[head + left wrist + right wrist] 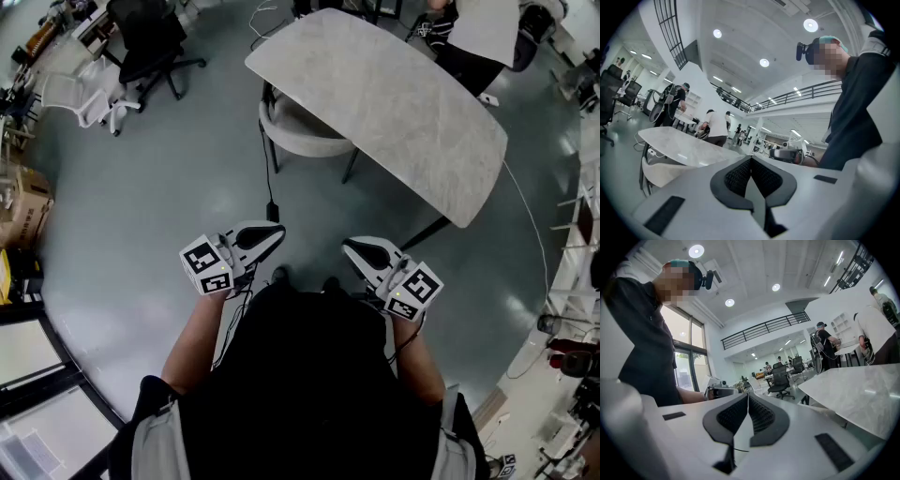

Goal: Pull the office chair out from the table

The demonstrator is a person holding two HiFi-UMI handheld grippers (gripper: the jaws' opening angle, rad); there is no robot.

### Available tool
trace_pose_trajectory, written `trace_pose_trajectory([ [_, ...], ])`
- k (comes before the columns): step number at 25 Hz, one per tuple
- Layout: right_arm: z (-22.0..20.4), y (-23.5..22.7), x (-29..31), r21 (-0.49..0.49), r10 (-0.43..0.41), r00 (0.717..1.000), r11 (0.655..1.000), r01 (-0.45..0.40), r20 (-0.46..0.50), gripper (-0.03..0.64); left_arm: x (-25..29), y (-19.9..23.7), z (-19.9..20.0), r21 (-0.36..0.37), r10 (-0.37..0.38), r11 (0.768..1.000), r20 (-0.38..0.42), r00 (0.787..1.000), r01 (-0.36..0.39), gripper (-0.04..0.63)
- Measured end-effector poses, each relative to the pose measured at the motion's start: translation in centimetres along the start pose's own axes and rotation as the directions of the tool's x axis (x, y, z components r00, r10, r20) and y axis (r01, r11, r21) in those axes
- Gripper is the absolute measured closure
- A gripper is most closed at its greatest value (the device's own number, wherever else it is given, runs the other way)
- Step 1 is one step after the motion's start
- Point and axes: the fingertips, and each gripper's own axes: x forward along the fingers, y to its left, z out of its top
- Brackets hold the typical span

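A pale, cream-shelled chair (pixel 298 131) stands tucked under the left end of the grey marble table (pixel 394 112); only its seat rim and dark legs show. I hold both grippers close to my body, well short of the chair, with their tips turned toward each other. The left gripper (pixel 278 232) is shut with nothing in it, and so is the right gripper (pixel 347 246). In the left gripper view the shut jaws (pixel 751 161) face the table (pixel 689 147) and the chair (pixel 663 171). The right gripper view shows its shut jaws (pixel 748 399) beside the table edge (pixel 858 394).
A black cable (pixel 270 178) runs over the grey floor by the chair. A black office chair (pixel 150 47) and a white chair (pixel 84 94) stand at the far left, with cardboard boxes (pixel 23 211) nearby. A person (pixel 478 37) is at the table's far side.
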Motion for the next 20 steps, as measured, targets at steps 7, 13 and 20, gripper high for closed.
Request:
trace_pose_trajectory([
  [7,0.6,-1.4,-0.5,-0.069,0.025,0.999,0.997,-0.028,-0.032,0.594,0.1,1.0,3.7,0.074,0.028,0.997,0.099,0.995,-0.036,0.583],
  [13,-1.2,0.6,2.7,-0.053,0.05,0.997,0.997,-0.052,-0.051,0.594,-1.8,-0.4,3.6,0.084,-0.043,0.996,0.104,0.994,0.034,0.583],
  [20,-0.9,1.2,3.9,-0.073,0.083,0.995,0.993,-0.087,-0.064,0.594,-0.4,-2.8,1.7,0.078,-0.125,0.989,0.038,0.991,0.122,0.583],
])
